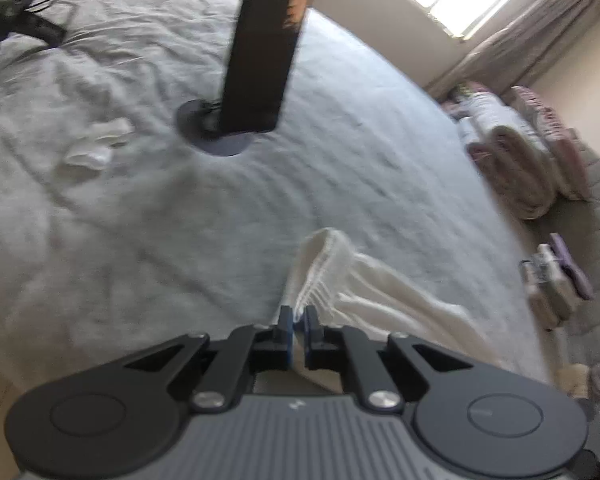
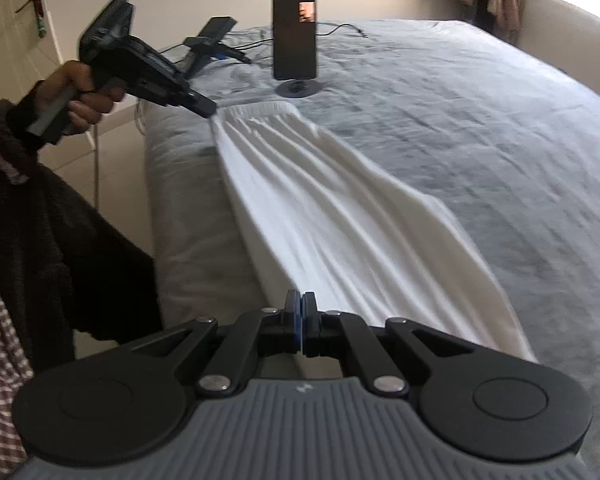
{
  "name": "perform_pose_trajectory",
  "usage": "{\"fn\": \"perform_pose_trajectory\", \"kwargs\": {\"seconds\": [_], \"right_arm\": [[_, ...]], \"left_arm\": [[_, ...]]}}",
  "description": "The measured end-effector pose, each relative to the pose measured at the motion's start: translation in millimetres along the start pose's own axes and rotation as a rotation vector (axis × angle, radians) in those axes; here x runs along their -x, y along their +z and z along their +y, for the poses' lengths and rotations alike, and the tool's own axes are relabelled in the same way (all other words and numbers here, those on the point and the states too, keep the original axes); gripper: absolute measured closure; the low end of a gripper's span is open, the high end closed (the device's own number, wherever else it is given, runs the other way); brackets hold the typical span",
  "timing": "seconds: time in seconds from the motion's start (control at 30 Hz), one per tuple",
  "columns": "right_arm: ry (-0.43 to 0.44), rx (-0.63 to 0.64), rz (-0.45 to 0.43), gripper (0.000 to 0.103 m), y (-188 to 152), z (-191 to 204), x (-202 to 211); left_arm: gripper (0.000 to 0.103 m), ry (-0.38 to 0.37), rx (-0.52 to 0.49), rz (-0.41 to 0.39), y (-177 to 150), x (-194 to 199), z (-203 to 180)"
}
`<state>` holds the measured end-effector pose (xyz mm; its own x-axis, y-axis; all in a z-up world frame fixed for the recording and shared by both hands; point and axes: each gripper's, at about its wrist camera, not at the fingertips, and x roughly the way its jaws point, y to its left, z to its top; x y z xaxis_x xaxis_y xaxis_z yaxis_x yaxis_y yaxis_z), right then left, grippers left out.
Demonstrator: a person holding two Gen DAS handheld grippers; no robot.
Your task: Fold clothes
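White trousers (image 2: 340, 208) lie stretched along the near edge of the grey bedsheet (image 2: 480, 112), waistband end toward the phone on its round stand (image 2: 295, 36), which stands upright just beyond that waistband. The left gripper (image 1: 299, 314) is clamped on the gathered waistband corner, and the right gripper (image 2: 300, 300) is closed on the trousers' opposite end at the bed edge. A small crumpled white cloth (image 1: 96, 146) lies left of the phone stand, cables and a black device (image 2: 214, 38) sit behind it, and folded bedding (image 1: 516, 160) is piled on the floor beyond the bed.

No legible text (phone screen (image 2: 294, 36) blurred)
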<state>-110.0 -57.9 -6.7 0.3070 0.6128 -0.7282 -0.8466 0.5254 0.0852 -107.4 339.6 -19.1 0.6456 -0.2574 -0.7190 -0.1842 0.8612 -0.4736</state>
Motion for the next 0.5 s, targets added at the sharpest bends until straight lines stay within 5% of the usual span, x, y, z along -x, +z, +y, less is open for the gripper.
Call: {"fn": "perform_pose_trajectory", "kwargs": {"seconds": [0.13, 0.3, 0.4, 0.5], "right_arm": [[0.023, 0.019, 0.055, 0.103, -3, 9, -18], [0.022, 0.012, 0.122, 0.102, -7, 9, -39], [0.036, -0.032, 0.105, 0.088, -3, 4, -34], [0.012, -0.069, 0.07, 0.062, 0, -2, -25]], "left_arm": [[0.098, 0.118, -0.049, 0.037, -3, -14, -2], [0.096, 0.173, -0.135, 0.032, -6, -21, -11], [0.092, 0.16, -0.165, -0.02, -5, -14, -15], [0.091, 0.123, -0.189, -0.1, -3, -4, -20]]}}
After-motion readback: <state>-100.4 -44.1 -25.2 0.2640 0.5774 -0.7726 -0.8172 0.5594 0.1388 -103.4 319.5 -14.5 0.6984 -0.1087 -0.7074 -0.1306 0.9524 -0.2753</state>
